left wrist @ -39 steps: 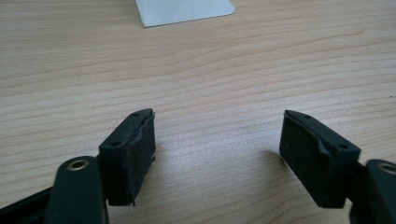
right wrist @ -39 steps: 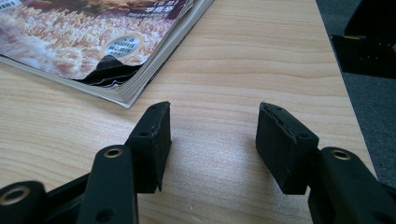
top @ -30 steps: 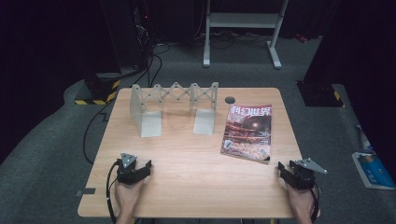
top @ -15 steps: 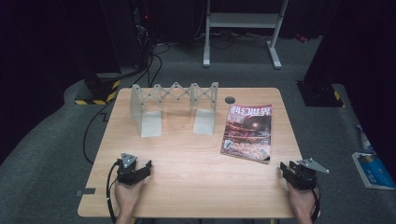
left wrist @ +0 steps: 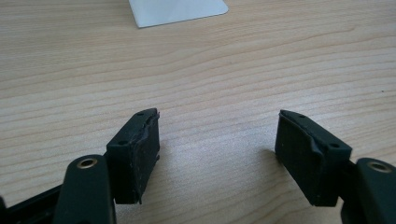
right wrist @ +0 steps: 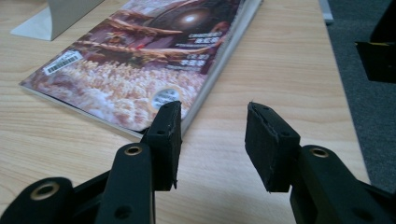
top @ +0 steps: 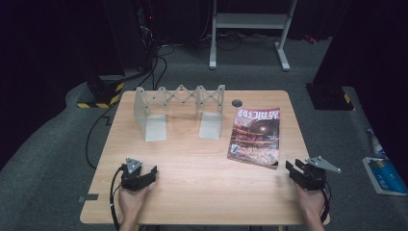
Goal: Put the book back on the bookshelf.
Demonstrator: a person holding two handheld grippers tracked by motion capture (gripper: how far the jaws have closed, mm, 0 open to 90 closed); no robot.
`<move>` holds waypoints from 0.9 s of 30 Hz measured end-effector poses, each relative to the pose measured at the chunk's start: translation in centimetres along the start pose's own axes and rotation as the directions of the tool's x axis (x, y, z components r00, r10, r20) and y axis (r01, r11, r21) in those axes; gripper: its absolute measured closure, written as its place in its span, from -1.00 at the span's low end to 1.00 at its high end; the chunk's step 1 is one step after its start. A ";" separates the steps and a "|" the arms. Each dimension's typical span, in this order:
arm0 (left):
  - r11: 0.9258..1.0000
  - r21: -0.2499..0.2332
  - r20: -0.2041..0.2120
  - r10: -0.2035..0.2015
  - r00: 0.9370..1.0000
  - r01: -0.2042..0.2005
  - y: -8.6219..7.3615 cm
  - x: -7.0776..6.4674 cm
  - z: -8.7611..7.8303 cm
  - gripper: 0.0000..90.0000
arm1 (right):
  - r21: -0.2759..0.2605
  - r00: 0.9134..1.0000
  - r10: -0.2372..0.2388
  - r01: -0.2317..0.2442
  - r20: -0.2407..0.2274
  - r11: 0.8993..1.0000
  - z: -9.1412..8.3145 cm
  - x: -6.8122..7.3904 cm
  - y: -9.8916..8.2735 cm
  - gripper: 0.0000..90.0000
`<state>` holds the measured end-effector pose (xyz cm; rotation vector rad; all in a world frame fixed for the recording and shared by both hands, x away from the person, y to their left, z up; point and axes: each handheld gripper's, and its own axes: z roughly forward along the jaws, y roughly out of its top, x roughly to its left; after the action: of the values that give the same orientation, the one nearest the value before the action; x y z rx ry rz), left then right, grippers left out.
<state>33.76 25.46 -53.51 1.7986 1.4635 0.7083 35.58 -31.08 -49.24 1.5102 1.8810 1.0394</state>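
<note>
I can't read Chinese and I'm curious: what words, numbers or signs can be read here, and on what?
"科幻世界": large white title across the top of the magazine, high view.
Barcode sticker, magazine cover corner, right gripper view: digits too small to read.
White text lines and round badge on the cover: too blurred to read.
Yellow-and-black hazard stripes: on the floor base beyond the table, no words.

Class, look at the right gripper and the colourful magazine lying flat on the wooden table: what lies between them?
Nothing: a bare strip of the light wooden table separates the right gripper from the colourful flat magazine, as the right gripper view shows; its open jaws hold nothing.
</note>
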 end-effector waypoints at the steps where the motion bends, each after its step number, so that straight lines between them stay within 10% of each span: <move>1: 1.000 -0.001 -0.003 0.002 1.000 -0.002 0.0 0.0 0.0 -0.31 | 0.004 1.000 -0.006 0.006 -0.003 1.000 0.2 0.2 0.2 0.24; 27: 1.000 0.001 -0.004 0.021 1.000 -0.021 0.0 -0.2 0.1 -0.32 | 0.099 0.999 0.042 -0.042 0.010 0.994 6.2 1.4 3.6 0.06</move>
<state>33.83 25.26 -53.58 1.8170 1.4493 0.7222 42.13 -27.84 -49.81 1.6136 1.9286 0.9704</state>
